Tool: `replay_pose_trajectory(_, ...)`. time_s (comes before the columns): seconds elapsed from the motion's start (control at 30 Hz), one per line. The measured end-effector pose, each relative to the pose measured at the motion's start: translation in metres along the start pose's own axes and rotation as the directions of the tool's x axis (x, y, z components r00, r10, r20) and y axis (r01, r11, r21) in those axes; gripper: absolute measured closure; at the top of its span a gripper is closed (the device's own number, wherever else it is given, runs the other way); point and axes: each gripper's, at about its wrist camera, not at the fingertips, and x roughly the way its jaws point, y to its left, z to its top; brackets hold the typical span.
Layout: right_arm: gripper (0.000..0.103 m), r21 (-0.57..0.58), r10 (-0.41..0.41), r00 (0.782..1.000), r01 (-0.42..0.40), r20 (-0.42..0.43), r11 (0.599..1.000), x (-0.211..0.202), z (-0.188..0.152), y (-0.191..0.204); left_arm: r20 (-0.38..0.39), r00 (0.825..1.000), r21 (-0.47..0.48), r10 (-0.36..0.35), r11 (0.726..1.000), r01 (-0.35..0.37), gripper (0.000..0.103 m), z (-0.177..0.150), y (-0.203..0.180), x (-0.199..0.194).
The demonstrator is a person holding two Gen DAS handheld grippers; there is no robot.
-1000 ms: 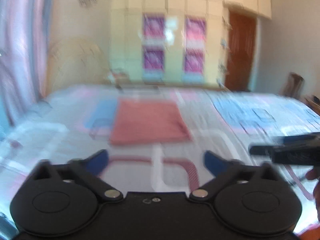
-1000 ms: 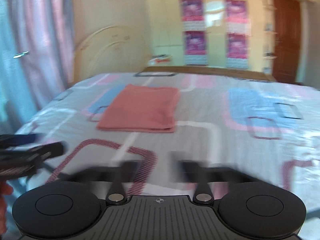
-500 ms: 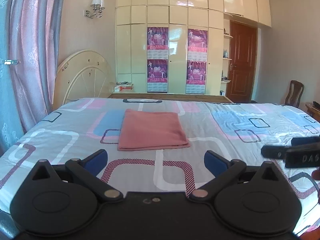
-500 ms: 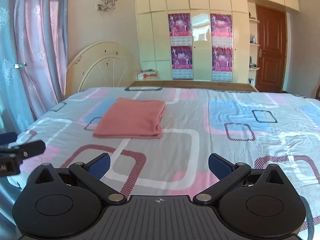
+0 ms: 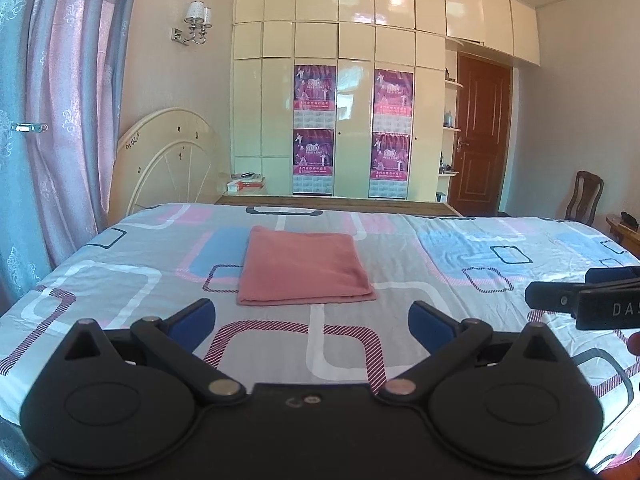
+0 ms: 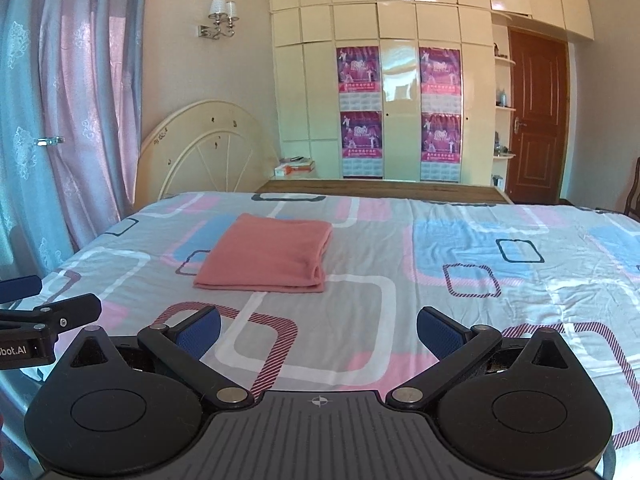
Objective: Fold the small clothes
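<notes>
A folded pink cloth is lying flat on the patterned bed, ahead of both tools. The left gripper and right gripper are hovering above the near edge, jaws standing wide apart, gripping nothing.

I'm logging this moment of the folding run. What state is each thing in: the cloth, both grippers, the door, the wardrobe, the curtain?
Pink cloth: folded into a flat rectangle, lying on the bed, touched by nothing.
Left gripper: open, empty, short of the cloth.
Right gripper: open, jaws just widened, nothing between them.
Bedsheet: spread, lightly wrinkled.
Brown door: closed.
Wardrobe doors: closed.
Curtain: drawn.
</notes>
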Motion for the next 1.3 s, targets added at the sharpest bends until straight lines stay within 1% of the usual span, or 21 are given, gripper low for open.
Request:
replay_pose_trajectory(0.27,0.0,-0.005,0.001,1.0,-0.001,0.006,1.0,-0.0039,0.0038,-0.0024,0.01,1.0,0.005,-0.005,1.0,0.005,0.0,0.0014,-0.0006,-0.0018)
replay_pose_trajectory(1.3,0.0,-0.016,-0.003,1.0,0.003,0.009,1.0,-0.0043,0.007,-0.0061,0.008,1.0,0.018,-0.017,1.0,0.017,0.0,0.0066,-0.0065,-0.0007)
